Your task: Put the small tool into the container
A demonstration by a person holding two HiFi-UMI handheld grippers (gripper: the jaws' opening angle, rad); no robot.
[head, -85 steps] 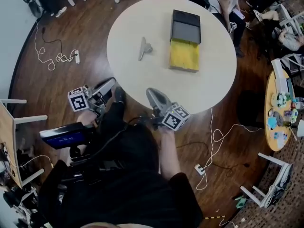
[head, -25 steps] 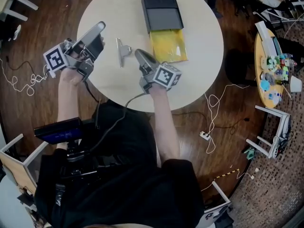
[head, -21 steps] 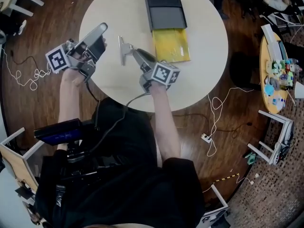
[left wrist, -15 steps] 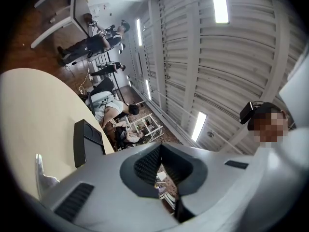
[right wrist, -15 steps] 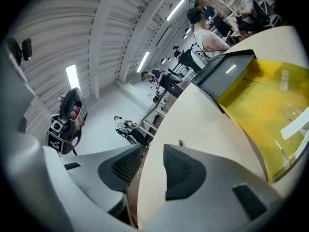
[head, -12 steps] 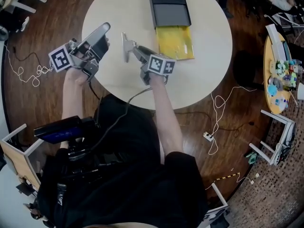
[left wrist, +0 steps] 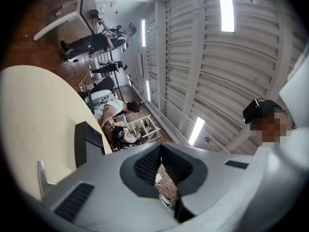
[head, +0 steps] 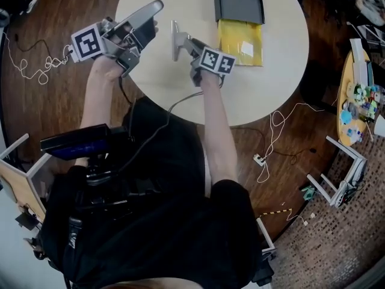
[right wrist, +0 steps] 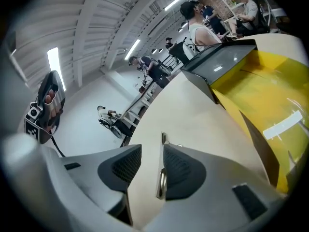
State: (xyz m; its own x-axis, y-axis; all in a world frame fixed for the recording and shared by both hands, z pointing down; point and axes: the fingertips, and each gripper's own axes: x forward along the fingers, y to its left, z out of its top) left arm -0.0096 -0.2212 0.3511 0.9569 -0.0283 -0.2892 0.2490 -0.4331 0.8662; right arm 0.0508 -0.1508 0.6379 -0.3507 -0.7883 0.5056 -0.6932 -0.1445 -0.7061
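Note:
The small metal tool [head: 175,41] lies flat on the round cream table [head: 271,83]. My right gripper [head: 184,42] is low over the table with its jaws apart, having just been opening. The tool [right wrist: 161,182] lies between them, close against the right pad, and the left pad stands clear of it. To the right sits the container, a yellow tray [head: 240,41] with a dark grey box [head: 239,2] at its far end. My left gripper [head: 155,8] hovers over the table's left part, tilted up, jaws shut and empty [left wrist: 161,149].
The yellow tray [right wrist: 263,98] and dark box [right wrist: 217,64] lie just right of the right gripper. Cables trail on the wood floor [head: 36,71]. A small side table [head: 360,95] with colourful items stands at the far right. People sit beyond the table.
My right gripper has moved forward and down to the tool, and its jaws now straddle it. The left gripper has shifted slightly over the table's left edge.

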